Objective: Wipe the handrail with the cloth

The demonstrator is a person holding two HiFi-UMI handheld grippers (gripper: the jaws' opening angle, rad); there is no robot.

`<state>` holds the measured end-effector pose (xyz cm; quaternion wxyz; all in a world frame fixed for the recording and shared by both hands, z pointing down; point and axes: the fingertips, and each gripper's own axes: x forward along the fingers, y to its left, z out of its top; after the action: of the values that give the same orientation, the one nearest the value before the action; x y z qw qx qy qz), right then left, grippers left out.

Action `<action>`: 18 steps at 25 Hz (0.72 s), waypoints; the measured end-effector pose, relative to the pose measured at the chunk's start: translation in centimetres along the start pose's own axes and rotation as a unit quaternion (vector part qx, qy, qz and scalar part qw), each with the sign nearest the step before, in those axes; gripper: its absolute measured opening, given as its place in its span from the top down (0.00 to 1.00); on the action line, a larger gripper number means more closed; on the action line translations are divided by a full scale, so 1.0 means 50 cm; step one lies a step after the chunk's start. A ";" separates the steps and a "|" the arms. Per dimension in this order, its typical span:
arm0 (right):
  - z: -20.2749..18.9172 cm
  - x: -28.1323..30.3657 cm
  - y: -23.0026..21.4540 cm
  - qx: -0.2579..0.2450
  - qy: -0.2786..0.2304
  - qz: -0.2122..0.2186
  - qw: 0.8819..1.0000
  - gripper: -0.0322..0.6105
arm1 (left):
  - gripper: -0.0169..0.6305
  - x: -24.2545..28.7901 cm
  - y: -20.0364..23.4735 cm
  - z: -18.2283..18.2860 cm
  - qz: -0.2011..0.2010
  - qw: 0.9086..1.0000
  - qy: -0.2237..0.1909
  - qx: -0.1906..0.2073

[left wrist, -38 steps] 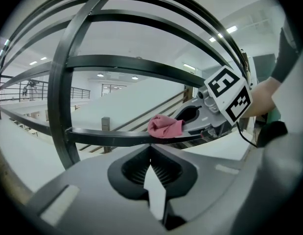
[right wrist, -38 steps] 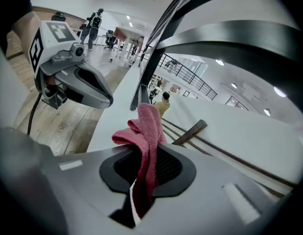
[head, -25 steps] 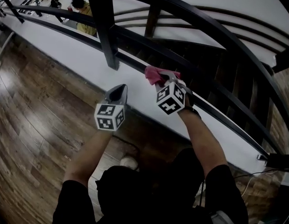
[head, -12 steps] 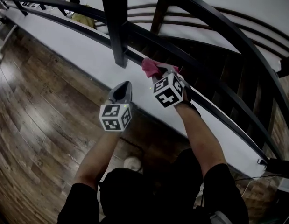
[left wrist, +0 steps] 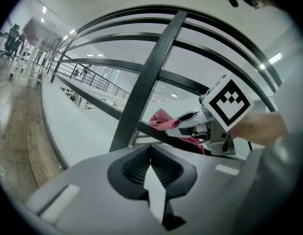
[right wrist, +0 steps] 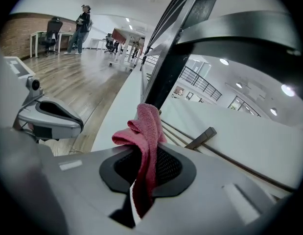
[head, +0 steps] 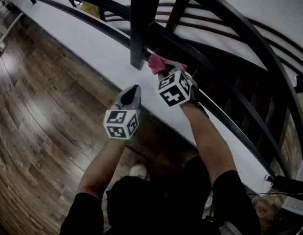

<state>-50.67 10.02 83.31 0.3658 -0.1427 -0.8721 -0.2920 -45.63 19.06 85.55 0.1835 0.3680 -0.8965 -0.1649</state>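
My right gripper (head: pixel 165 71) is shut on a pink cloth (head: pixel 156 63), which bunches out of the jaws (right wrist: pixel 144 131). The cloth lies against the lower black rail (head: pixel 210 102) of the handrail, just right of a thick black post (head: pixel 142 23). In the left gripper view the cloth (left wrist: pixel 163 120) and the right gripper (left wrist: pixel 188 124) sit on that rail (left wrist: pixel 156 133) beside the post (left wrist: pixel 146 87). My left gripper (head: pixel 130 93) is shut with nothing in it, held over the white ledge (head: pixel 92 48) a little left of and below the cloth.
Higher dark rails (head: pixel 249 38) curve above the lower one. Wooden floor (head: pixel 38 111) lies to the left of the white ledge. A standing person (right wrist: pixel 81 28) and office chairs are far off across the floor. My shoe (head: pixel 136 170) is below.
The right gripper with the cloth has slid left along the lower rail toward the post. The left gripper has stayed close beside it, still shut.
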 end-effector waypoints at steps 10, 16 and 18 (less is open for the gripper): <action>0.039 0.037 0.000 0.009 -0.005 -0.009 1.000 0.87 | 0.97 -0.026 0.019 -0.011 -0.003 0.999 -0.003 -0.037; 0.059 0.035 0.019 0.028 -0.043 0.016 0.999 0.87 | 0.97 -0.057 0.019 -0.022 -0.001 1.000 -0.001 -0.025; 0.074 0.012 0.042 0.037 -0.084 0.037 0.995 0.87 | 0.97 -0.060 0.016 -0.016 0.001 1.000 -0.007 -0.020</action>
<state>-52.16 13.96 82.51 0.3070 -0.1852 -0.9040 -0.2329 -43.75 21.64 85.96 0.1850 0.3618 -0.8948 -0.1851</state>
